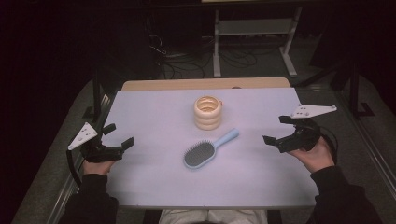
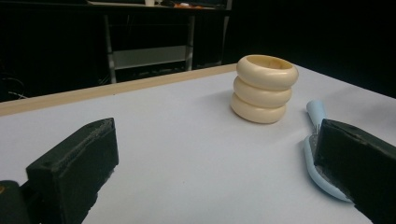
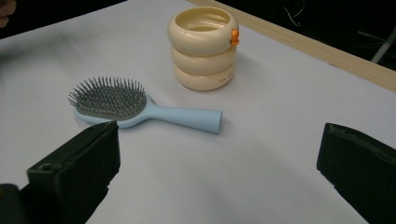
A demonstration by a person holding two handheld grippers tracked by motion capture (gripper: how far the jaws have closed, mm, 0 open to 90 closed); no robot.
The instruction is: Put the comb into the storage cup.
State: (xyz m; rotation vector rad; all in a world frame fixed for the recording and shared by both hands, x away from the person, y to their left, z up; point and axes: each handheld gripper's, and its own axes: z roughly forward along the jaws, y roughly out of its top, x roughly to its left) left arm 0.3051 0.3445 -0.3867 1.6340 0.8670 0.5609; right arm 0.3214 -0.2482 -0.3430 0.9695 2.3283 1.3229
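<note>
a pale table (image 1: 154, 186) with a wooden far edge (image 1: 205, 84) stands in a dark room. beyond it a grey metal rack (image 1: 254, 28) rests on grey floor (image 1: 187, 70), with black cables (image 1: 177, 58) lying loosely beside it.

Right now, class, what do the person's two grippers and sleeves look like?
The left gripper and the right gripper are both black, each with two blocky, square-ended jaws. Each carries a pale grey three-cornered plate with small holes on top, and a dark cable trails from each. The person wears dark long sleeves down to the wrists.
</note>
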